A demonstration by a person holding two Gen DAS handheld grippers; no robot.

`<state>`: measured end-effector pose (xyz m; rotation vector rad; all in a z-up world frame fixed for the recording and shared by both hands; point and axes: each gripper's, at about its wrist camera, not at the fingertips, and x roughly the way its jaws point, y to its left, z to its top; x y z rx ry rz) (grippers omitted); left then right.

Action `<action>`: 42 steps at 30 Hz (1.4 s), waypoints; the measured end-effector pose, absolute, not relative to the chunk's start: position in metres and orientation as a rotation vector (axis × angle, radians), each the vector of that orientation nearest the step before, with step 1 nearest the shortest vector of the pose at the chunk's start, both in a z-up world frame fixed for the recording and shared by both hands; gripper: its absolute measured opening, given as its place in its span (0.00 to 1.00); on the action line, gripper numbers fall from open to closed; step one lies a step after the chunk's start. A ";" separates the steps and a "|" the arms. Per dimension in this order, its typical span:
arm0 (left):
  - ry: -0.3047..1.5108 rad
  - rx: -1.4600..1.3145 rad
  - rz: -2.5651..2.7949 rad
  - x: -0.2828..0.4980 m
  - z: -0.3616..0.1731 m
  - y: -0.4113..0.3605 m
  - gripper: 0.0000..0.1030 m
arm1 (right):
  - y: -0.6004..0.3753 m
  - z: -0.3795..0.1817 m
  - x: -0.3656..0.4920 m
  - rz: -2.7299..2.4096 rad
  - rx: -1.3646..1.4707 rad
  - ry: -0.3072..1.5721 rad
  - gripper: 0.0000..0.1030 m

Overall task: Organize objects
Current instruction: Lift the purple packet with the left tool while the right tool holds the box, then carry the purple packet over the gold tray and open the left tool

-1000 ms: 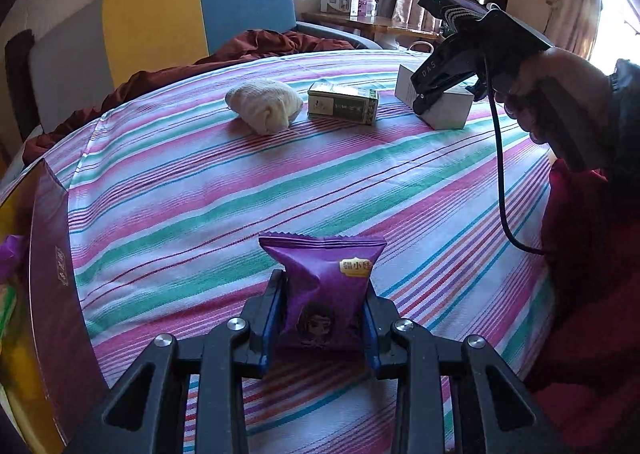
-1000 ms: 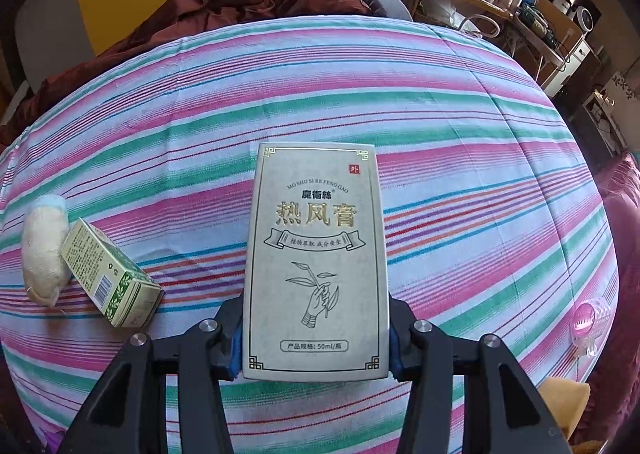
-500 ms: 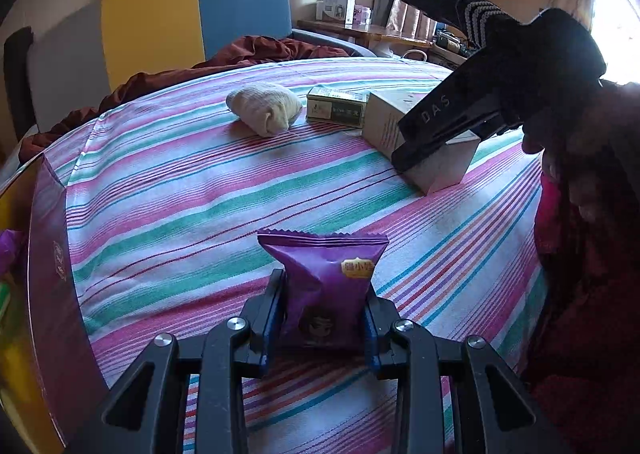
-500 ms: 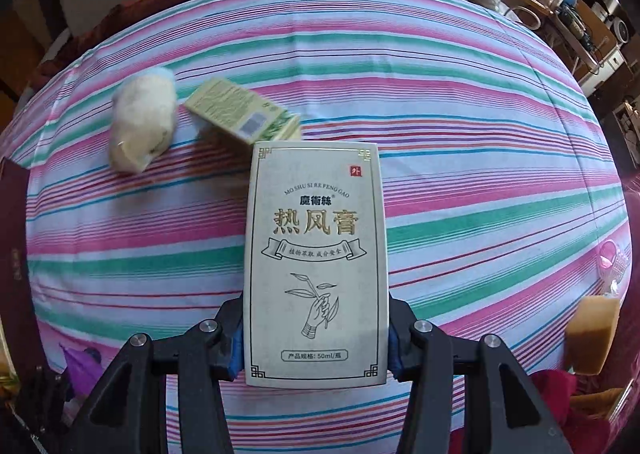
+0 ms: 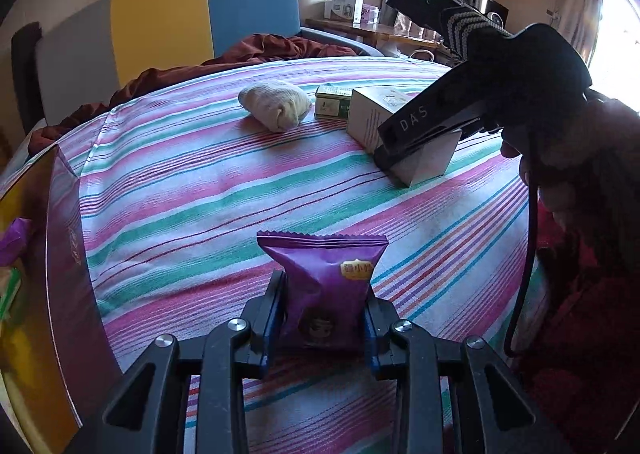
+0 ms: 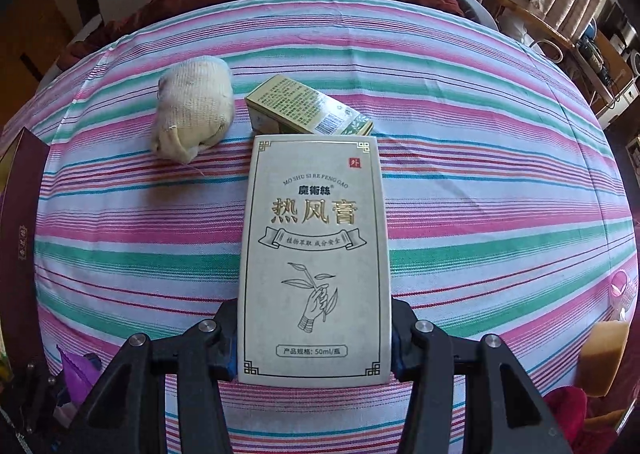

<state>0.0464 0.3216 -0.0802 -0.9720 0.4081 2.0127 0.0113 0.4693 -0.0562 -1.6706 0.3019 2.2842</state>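
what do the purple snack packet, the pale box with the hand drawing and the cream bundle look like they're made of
Purple snack packet: glossy plastic film, judging by its sheen, creases and zigzag-cut top seal.
Pale box with the hand drawing: matte printed cardboard with sharp flat faces; the gold lettering looks foil-stamped.
Cream bundle: soft knitted cloth, probably cotton, with visible ribbing and a loose thread.

Glossy foil packet [image 5: 324,278], matt cardboard box [image 6: 314,254], woven striped cloth [image 6: 480,181].
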 end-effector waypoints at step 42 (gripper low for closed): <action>-0.043 -1.540 2.283 -0.162 -0.071 0.157 0.34 | 0.464 -0.058 0.020 2.291 -1.660 0.225 0.51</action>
